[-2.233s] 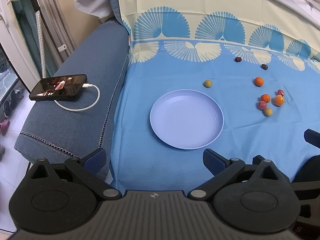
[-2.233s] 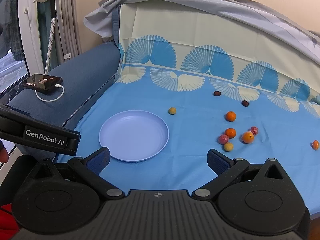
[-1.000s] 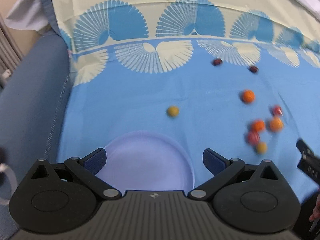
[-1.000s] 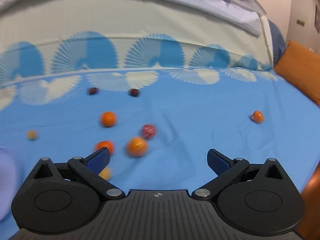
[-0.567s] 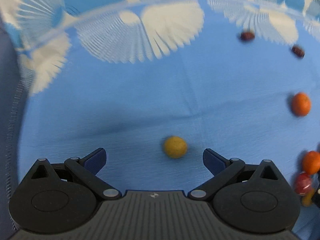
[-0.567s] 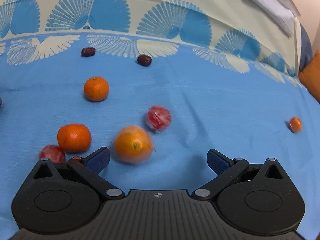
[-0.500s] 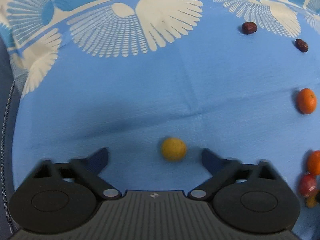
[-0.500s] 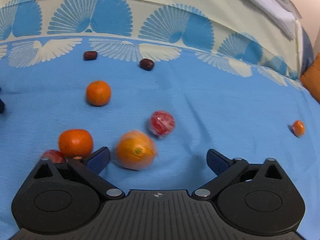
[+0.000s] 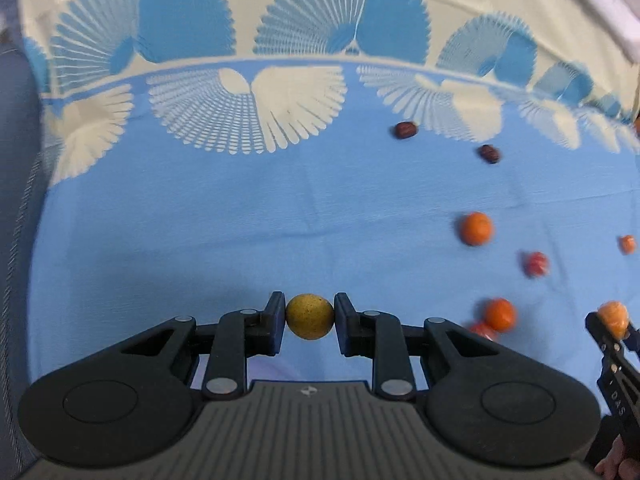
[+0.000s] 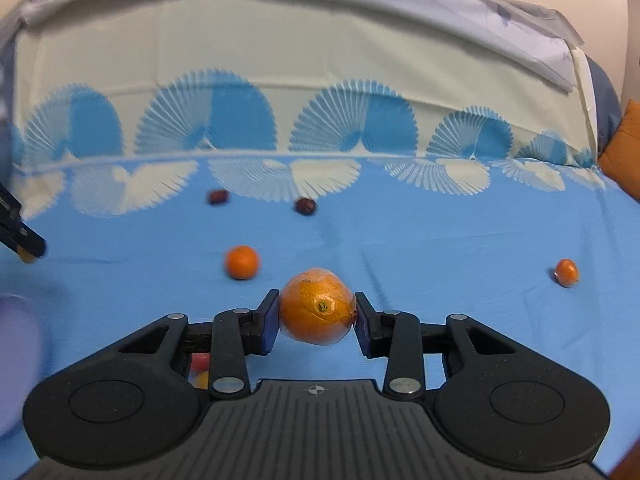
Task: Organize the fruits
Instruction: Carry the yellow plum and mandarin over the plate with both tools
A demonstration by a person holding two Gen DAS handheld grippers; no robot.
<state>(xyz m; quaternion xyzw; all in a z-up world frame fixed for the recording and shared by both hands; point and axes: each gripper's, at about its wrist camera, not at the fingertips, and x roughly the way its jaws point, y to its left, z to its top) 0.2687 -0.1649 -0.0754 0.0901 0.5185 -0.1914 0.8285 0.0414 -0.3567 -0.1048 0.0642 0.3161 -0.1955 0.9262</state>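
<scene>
Blue cloth; wrapped orange clamped.

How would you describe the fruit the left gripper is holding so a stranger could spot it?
On the blue patterned cloth, find the left gripper. Pinched between its fingers sits a small round yellow fruit, speckled and dull; the loose fruits to its right are orange, red or dark.

even soft light, slight motion blur, fisheye bending at edges.
</scene>
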